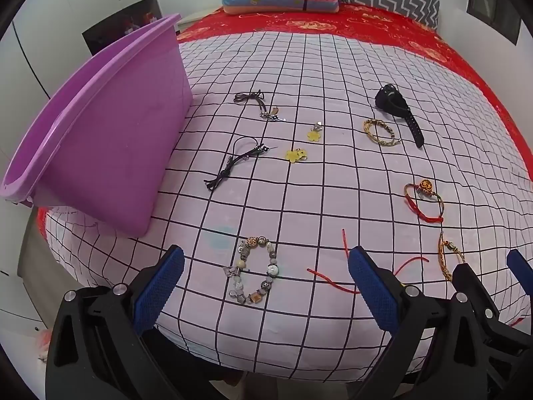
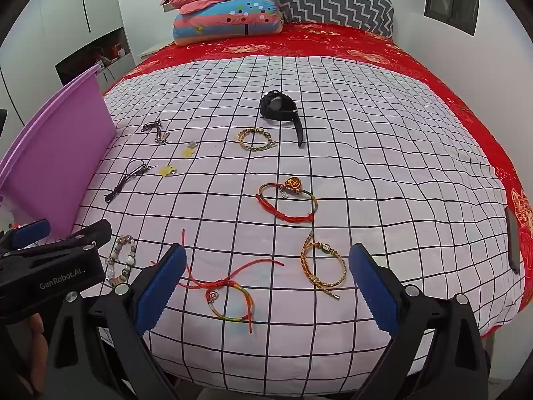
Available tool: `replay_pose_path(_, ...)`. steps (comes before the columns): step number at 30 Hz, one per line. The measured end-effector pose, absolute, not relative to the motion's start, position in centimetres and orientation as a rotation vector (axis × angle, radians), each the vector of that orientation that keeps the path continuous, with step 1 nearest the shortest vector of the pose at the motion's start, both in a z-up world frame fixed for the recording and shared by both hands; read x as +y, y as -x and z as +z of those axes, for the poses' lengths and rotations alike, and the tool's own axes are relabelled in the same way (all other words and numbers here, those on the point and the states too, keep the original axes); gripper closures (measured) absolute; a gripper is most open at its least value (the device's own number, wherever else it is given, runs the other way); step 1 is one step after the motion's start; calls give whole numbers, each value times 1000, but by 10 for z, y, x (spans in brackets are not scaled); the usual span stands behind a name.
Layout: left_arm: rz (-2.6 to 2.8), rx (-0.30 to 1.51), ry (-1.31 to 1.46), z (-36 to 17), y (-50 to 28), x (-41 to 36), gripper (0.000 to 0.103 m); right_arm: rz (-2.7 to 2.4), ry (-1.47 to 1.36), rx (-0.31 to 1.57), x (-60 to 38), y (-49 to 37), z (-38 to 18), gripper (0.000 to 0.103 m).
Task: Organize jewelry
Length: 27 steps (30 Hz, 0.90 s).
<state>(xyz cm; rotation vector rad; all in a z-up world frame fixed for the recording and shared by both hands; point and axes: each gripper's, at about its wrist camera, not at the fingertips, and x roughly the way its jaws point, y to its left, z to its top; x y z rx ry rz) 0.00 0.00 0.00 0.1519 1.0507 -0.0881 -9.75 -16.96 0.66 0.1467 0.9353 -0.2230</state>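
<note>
Beaded bracelet (image 1: 254,270) flat on the checked bedspread (image 1: 333,173), just in front of the purple tub (image 1: 110,140). Two dark cord pieces (image 1: 233,163) and two yellow flower charms (image 1: 294,155) beside the tub; black watch (image 2: 281,110) and gold bracelets (image 2: 256,139) farther off. Red string bracelets (image 2: 230,291) nearer the bed's front edge, away from the tub. Left hand-held gripper (image 1: 266,283) spread wide over the beads, empty. Right hand-held gripper (image 2: 266,283) equally wide, nothing held; flat dark object (image 2: 513,243) far right, possibly a phone.
</note>
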Motion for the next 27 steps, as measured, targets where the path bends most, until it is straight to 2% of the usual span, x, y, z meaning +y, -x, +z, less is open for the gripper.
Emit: replay_pose_path(27, -86, 1048, -144, 0, 0, 2, 6, -222, -140, 932, -167, 96, 7, 9)
